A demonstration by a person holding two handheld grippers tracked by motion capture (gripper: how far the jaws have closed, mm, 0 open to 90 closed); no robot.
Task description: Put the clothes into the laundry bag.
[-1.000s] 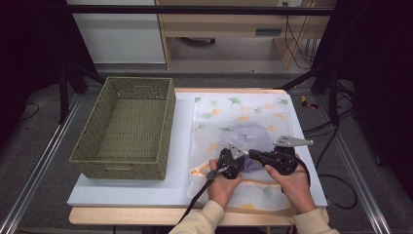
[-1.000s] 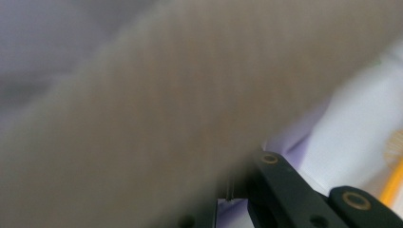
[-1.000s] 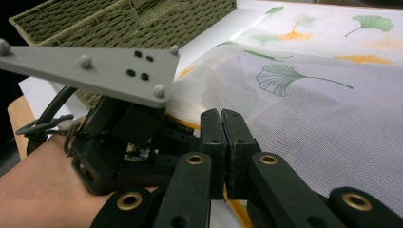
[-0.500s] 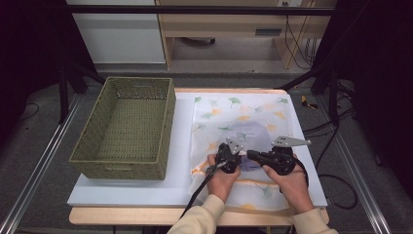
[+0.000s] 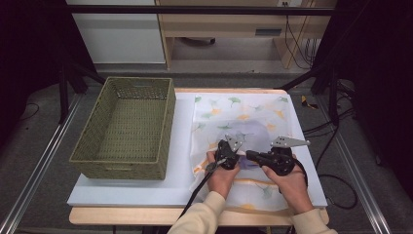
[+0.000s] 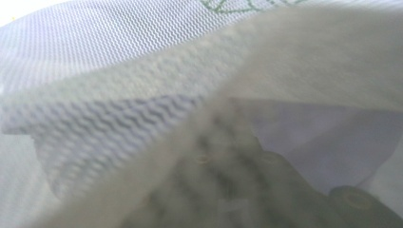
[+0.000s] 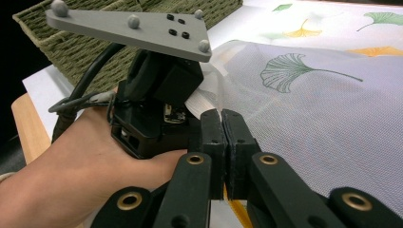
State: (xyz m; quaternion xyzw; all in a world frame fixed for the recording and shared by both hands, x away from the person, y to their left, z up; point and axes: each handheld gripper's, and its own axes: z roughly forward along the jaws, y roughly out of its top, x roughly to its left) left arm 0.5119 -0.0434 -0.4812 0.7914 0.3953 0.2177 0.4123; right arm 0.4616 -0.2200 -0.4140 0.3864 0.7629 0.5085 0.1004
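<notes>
Right gripper view shows what the high view can't: right gripper point(image 7: 223, 118) jaws pressed together, pinching the mesh bag's point(image 7: 332, 118) edge, w/ left gripper point(image 7: 157, 95) just beside. Left gripper view: own jaws veiled under mesh, closed on it. High view: bag flat on table point(image 5: 126, 190), right of basket point(image 5: 127, 127).

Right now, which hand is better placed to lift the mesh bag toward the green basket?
Probably left. The left gripper pinches the mesh bag on the side nearer the basket. The right gripper, jaws closed, lies farther away.
</notes>
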